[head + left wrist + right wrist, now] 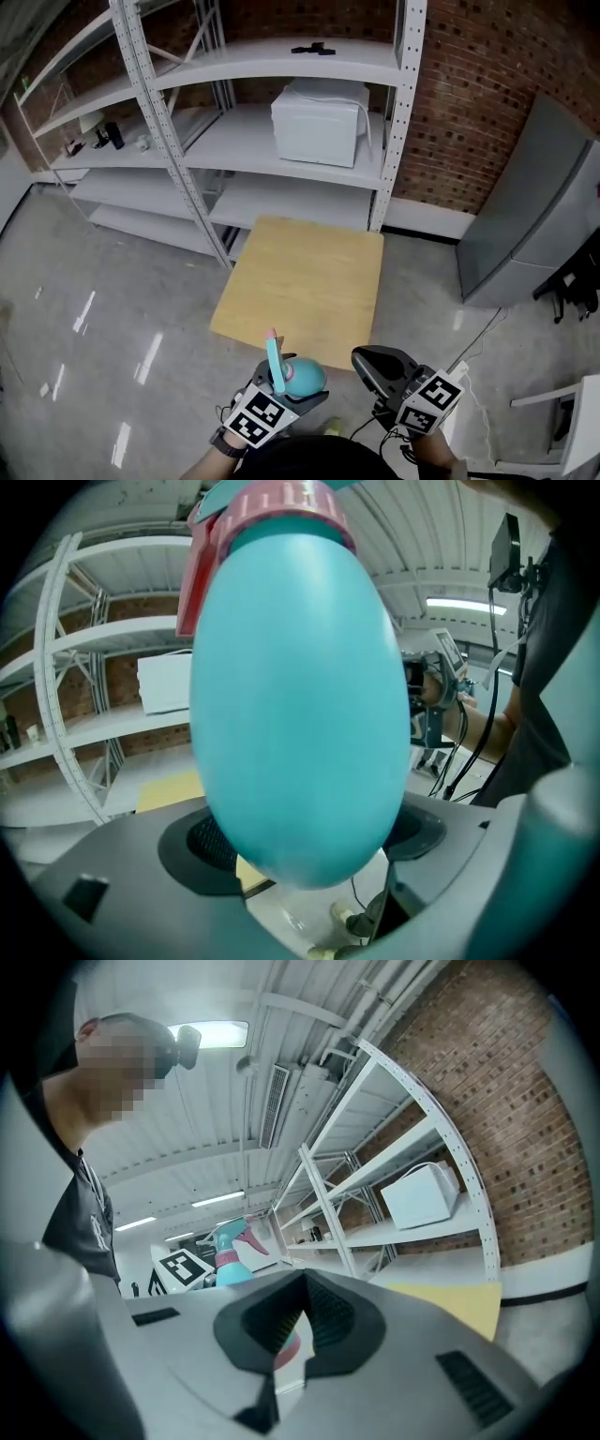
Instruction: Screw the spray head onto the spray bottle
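The only print in view is the black-and-white square pattern on the two marker cubes, one on the left gripper (258, 417) and one on the right (429, 398).

A white rack (281, 66) stands against a brick wall, with a grey cabinet (534, 216) to its right. A bare wooden table (305, 281) stands in front of the rack, and a white box (319, 122) sits on a shelf.

The left gripper (298, 386) is held off the table's near edge, its jaws clamped on the teal bottle (305, 378). The right gripper (366, 361) is just beside it on the right, clear of the bottle, with its jaws closed together on nothing.

The head (275, 361), teal with a pink trigger, stands on top of the bottle above a pink collar (281, 508). How tightly it is screwed on cannot be told.

In the left gripper view the bottle fills most of the frame and the upper edge cuts off its top. In the right gripper view the jaws hide the lower part of the bottle. A small dark thing (314, 47) on the top shelf is too small to name.
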A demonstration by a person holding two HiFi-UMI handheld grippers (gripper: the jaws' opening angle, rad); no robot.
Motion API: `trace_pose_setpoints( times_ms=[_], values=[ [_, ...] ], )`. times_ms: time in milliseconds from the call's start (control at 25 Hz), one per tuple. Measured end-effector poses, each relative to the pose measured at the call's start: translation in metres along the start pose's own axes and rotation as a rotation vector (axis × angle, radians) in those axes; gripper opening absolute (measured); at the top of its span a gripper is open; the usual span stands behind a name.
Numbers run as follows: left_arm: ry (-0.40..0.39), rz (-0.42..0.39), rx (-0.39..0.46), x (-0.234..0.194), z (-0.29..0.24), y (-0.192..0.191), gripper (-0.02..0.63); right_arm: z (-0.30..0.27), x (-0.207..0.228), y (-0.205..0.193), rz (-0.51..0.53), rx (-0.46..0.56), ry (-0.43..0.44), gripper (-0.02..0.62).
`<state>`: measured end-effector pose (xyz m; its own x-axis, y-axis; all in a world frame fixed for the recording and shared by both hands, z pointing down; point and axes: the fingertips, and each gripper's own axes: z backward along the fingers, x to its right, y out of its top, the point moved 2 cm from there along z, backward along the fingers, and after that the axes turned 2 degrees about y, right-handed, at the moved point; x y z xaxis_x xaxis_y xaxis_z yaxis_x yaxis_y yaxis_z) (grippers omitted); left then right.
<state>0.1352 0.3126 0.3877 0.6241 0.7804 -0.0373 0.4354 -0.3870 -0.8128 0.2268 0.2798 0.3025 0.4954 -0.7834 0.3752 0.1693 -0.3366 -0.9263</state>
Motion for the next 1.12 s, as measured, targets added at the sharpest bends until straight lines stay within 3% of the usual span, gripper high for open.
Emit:
trace_pose_setpoints(
  times_ms=[480,1120],
  values=[
    [-0.023,-0.03,0.004,0.033,0.043,-0.031,0.417,0.013,-0.068,-0.027,0.044,-0.045,-0.062,0.002],
    [-0.035,-0.06,0.038,0.033,0.059,-0.027,0.417,0.009,-0.091,-0.022,0.101,-0.043,-0.065,0.002]
  ],
)
